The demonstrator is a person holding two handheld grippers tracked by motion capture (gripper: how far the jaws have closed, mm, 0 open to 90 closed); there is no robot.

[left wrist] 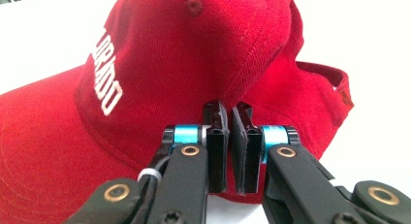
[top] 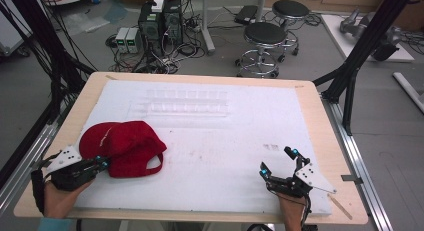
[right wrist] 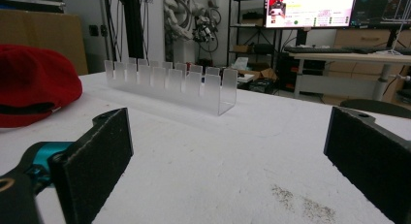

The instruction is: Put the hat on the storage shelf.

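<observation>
The red baseball cap (top: 122,146) lies on the white mat (top: 225,141), well to the near left of the clear slotted acrylic rack (top: 187,103), with its crown up and its brim toward the mat's left edge. White embroidered lettering (left wrist: 106,73) runs across the front panel, a fabric button tops the crown, and the open back strap arches on the side facing away from the brim. A fold of its fabric at the crown's lower edge is pinched between the left gripper (left wrist: 231,136)'s jaws.

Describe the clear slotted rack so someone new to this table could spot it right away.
Start at the white mat covering the wooden table. Toward its far edge, beyond the red cap, lies the rack. It is long, see-through and notched along the top, and almost blends into the mat.
</observation>
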